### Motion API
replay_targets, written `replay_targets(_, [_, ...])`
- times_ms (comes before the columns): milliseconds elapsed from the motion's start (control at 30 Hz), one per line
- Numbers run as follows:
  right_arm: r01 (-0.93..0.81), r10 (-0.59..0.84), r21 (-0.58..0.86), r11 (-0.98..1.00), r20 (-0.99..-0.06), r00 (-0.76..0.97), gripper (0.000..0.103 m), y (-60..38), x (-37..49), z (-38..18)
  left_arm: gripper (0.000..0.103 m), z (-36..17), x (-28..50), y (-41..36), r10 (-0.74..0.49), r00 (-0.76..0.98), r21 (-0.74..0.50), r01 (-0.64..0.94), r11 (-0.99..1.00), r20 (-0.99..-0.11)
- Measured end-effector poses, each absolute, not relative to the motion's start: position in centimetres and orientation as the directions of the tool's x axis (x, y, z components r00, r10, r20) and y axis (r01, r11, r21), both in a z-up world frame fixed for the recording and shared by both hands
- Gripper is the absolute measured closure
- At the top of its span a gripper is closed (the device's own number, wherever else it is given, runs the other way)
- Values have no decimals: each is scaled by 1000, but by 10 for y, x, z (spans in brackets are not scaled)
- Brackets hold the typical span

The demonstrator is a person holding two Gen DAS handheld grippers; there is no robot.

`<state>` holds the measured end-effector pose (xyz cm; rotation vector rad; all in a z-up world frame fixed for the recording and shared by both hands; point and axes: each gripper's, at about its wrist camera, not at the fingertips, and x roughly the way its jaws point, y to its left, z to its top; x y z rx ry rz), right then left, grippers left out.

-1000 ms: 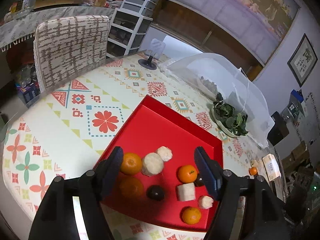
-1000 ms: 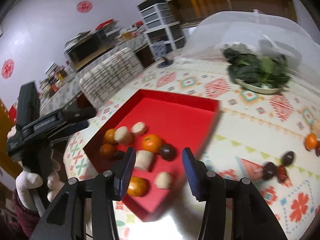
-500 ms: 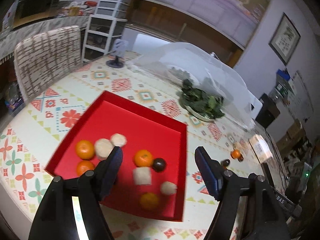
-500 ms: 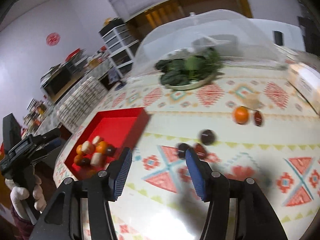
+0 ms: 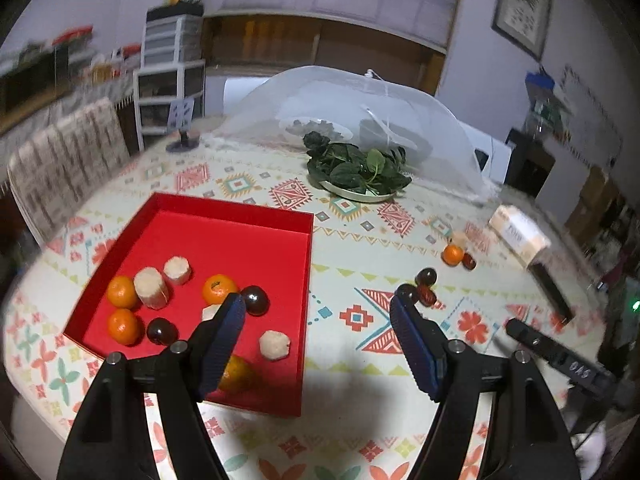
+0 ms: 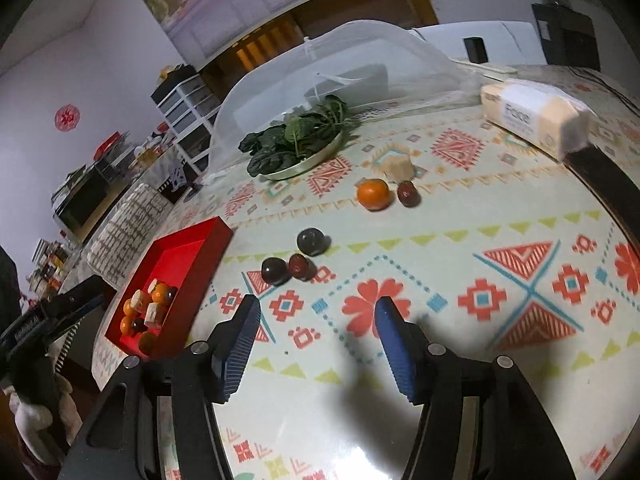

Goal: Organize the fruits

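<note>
Left wrist view: at the left a red tray (image 5: 224, 236) is seen, loaded with oranges, pale chunks and dark fruits; the left gripper (image 5: 316, 316) is held spread and empty above its right edge. Further right, dark fruits (image 5: 425, 277) and an orange (image 5: 453, 255) are left loose on the patterned tablecloth (image 5: 360, 240). Right wrist view: the right gripper (image 6: 316, 322), whose jaws have just been opening, is held spread with nothing between them, near the loose dark fruits (image 6: 275, 271).
</note>
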<state>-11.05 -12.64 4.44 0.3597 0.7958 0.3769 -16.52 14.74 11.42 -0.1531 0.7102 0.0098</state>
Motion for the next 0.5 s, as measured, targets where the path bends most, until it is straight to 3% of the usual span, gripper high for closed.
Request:
replay_targets(167, [-137,432,476,869,-593,680,35,-134,-126,46,27,111,-173,122,27,770,-16,-48,999,-638])
replay_targets(267, [-114,433,529,841,-530,729,26,-146,-138,52,27,110,-176,103,-33,768,-41,9,999,-640])
replay_targets(400, [-87,570,755,650,-408,714,23,-172,-147,49,27,110,-183,77,-142,765,-95,105,990,-628])
replay_targets(500, [-37,619,831,554,-382,686,23,-186,-152,43,27,110,-193,65,-209,760,-129,164,978,-616])
